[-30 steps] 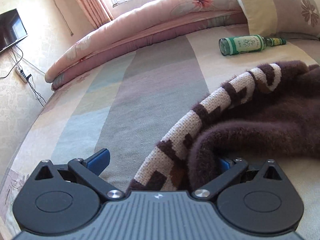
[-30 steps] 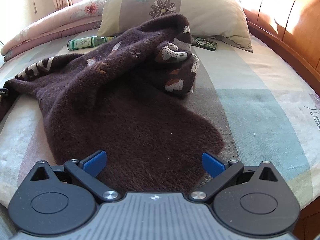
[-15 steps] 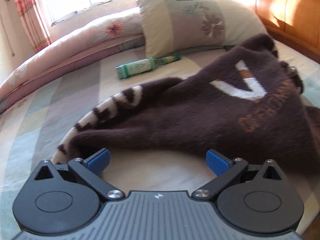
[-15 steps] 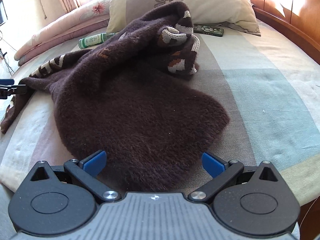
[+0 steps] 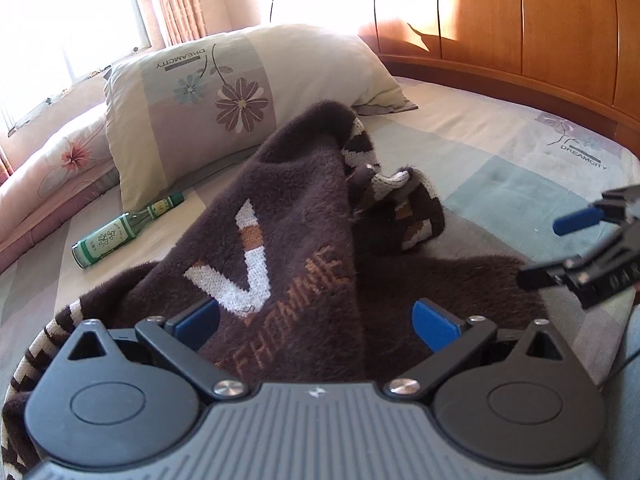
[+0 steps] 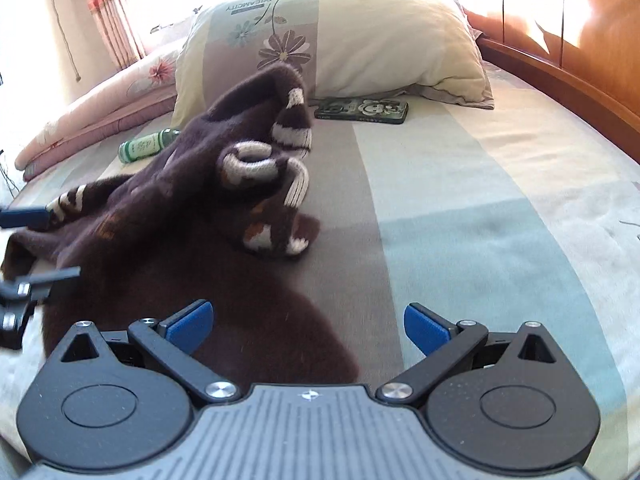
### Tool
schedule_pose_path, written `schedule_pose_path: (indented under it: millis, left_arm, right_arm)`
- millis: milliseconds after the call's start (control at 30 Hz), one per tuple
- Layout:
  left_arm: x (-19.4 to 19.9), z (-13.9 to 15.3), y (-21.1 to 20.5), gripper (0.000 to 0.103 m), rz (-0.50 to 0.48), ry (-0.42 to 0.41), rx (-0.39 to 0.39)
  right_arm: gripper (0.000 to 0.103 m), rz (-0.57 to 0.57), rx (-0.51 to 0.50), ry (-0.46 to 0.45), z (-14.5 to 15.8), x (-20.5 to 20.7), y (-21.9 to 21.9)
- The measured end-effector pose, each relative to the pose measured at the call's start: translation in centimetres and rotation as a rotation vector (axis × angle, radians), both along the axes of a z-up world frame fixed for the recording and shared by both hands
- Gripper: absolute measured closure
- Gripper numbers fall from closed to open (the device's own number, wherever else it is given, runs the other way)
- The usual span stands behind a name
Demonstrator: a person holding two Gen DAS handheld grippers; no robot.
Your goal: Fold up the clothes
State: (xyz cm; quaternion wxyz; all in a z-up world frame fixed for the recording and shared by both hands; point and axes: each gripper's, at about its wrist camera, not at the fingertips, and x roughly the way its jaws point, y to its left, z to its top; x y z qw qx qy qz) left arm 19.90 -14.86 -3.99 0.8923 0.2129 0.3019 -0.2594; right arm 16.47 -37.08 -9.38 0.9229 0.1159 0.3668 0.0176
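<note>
A dark brown fuzzy sweater point(image 5: 304, 216) with a white V and orange lettering lies bunched on the bed, its patterned cuffs heaped at the far side. My left gripper point(image 5: 316, 324) hovers open over the sweater's near part, with the lettering between its blue fingertips. My right gripper point(image 6: 306, 326) is open over the sweater's point(image 6: 180, 200) near hem and the bedsheet, holding nothing. Each gripper shows in the other's view: the right gripper point(image 5: 540, 252) at the right edge, the left gripper point(image 6: 60, 244) at the left edge by a striped sleeve.
A floral pillow point(image 5: 240, 92) leans at the head of the bed, with a green glass bottle point(image 5: 120, 236) lying left of the sweater. A phone case point(image 6: 362, 110) lies in front of the pillow point(image 6: 340, 40). A wooden headboard point(image 5: 520, 32) curves along the right, a folded quilt point(image 6: 92, 116) at the far left.
My left gripper has swung right from the patterned sleeve edge to over the sweater's lettered front. My right gripper has shifted a little to the right. Both stayed open.
</note>
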Motion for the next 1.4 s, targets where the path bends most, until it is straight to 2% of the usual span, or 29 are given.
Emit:
schedule_pose_path:
  millis: [67, 167, 333, 467, 567, 667, 733, 833, 967, 1033, 1067, 1133, 1233, 1367, 1400]
  left_arm:
    - [-0.4, -0.5, -0.5, 0.001, -0.005, -0.015, 0.002]
    - [0.2, -1.6, -0.5, 0.001, 0.015, 0.021, -0.002]
    - [1.4, -3.1, -0.1, 0.001, 0.079, 0.05, 0.015]
    - [1.6, -3.8, 0.1, 0.001, 0.087, 0.061, 0.011]
    - [2.1, -4.1, 0.4, 0.001, 0.11, 0.085, -0.01]
    - [2.2, -4.2, 0.5, 0.001, 0.135, 0.082, -0.021]
    - [2.1, -4.0, 0.6, 0.001, 0.14, 0.079, -0.04]
    - [1.8, -3.7, 0.6, 0.001, 0.141, 0.08, -0.071]
    - [1.3, -3.3, 0.6, 0.001, 0.145, 0.067, -0.097]
    - [0.9, -3.0, 0.8, 0.001, 0.149, 0.058, -0.106]
    - [0.7, -2.9, 1.0, 0.001, 0.149, 0.057, -0.109]
    - [0.4, -2.5, 1.5, 0.001, 0.157, 0.052, -0.116]
    - [0.0, -2.2, 2.2, 0.001, 0.178, 0.044, -0.119]
    - [-0.6, -1.9, 3.0, 0.001, 0.192, 0.022, -0.107]
    - [-0.7, -1.8, 3.2, 0.001, 0.192, 0.02, -0.109]
  right_arm:
    - [0.0, 0.026, 0.022, 0.012, -0.2, 3.4, -0.3]
    - [0.0, 0.026, 0.054, 0.014, -0.8, 7.9, -0.6]
    - [0.0, -0.098, -0.04, 0.061, -3.0, 12.2, -1.3]
    - [0.0, -0.226, -0.049, 0.062, -3.7, 12.5, -5.3]
    - [0.002, -0.38, -0.197, 0.054, -3.2, 12.6, -8.4]
    - [0.002, -0.52, -0.299, 0.063, -2.3, 12.6, -13.2]
    - [0.002, -0.527, -0.213, 0.066, -1.2, 11.6, -15.6]
    - [0.0, -0.416, -0.107, 0.036, 0.5, 9.6, -14.9]
    - [0.0, -0.092, 0.062, 0.069, 1.1, 9.6, -8.5]
    - [0.0, 0.02, 0.073, 0.088, 1.1, 10.2, -4.8]
    - [0.0, 0.07, 0.049, 0.095, 1.0, 10.9, -2.5]
    - [0.0, 0.135, -0.064, 0.109, 0.6, 12.2, 1.6]
    - [0.0, 0.138, -0.303, 0.161, -0.6, 14.1, 5.5]
    - [0.0, -0.005, -0.459, 0.175, -1.1, 14.0, 3.1]
    - [0.0, -0.04, -0.444, 0.177, -1.0, 13.6, 1.8]
